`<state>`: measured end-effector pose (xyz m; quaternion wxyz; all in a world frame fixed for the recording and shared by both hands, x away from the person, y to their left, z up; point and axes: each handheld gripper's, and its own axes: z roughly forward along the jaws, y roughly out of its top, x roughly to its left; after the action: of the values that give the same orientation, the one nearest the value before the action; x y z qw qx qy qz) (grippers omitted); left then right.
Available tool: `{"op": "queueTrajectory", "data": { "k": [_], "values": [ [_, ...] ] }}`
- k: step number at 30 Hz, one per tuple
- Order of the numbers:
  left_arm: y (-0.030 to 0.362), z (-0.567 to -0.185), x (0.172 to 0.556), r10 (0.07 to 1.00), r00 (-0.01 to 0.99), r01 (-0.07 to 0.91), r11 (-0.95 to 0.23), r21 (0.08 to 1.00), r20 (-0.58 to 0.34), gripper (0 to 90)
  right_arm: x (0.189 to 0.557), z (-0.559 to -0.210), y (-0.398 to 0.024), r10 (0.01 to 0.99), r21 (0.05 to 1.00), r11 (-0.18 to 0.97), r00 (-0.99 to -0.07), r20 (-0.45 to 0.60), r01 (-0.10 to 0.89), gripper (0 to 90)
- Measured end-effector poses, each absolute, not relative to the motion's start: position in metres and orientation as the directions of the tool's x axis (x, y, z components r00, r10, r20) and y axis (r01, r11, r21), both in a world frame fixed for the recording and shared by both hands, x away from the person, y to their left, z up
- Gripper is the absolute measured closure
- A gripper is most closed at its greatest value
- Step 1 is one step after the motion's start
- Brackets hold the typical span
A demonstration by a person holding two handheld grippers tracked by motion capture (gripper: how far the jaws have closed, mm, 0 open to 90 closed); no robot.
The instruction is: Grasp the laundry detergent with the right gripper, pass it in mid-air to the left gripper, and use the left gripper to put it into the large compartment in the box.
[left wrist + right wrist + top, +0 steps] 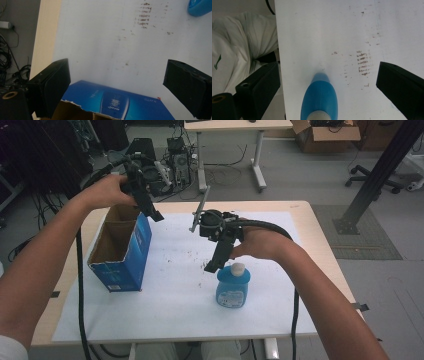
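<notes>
Blue bottle (232, 288) upright, lower centre of frame, on white-covered counter (170, 315). Right claw (214, 265) spread wide just above cap, empty. Left claw (152, 214) spread wide over blue box (127, 251), upper left. Bottle likely light, smooth plastic, slippery; grip flat body sides below cap.

high view: above, facing forward and down on the white sheet (170, 310). each gripper view looks steeply down between its jaws, close; both share brown stains (143, 18) ahead.
</notes>
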<state>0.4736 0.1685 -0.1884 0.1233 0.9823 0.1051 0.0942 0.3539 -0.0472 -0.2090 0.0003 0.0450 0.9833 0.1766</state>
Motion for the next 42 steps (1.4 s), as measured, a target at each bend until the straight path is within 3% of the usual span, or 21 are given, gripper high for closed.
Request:
{"op": "queueTrajectory", "data": {
  "k": [25,42],
  "values": [
    [0.146,-0.185,0.458,0.232,0.957,0.185,-0.950,0.253,0.172,7.5,0.338,-0.191,-0.104,0.143,0.401,0.906,-0.990,0.009,0.135,4.4],
    [0.139,-0.187,0.458,0.240,0.955,0.198,-0.952,0.232,0.172,7.5,0.337,-0.210,-0.141,0.157,0.478,0.863,-0.986,0.050,0.162,4.2]
  ]
}}
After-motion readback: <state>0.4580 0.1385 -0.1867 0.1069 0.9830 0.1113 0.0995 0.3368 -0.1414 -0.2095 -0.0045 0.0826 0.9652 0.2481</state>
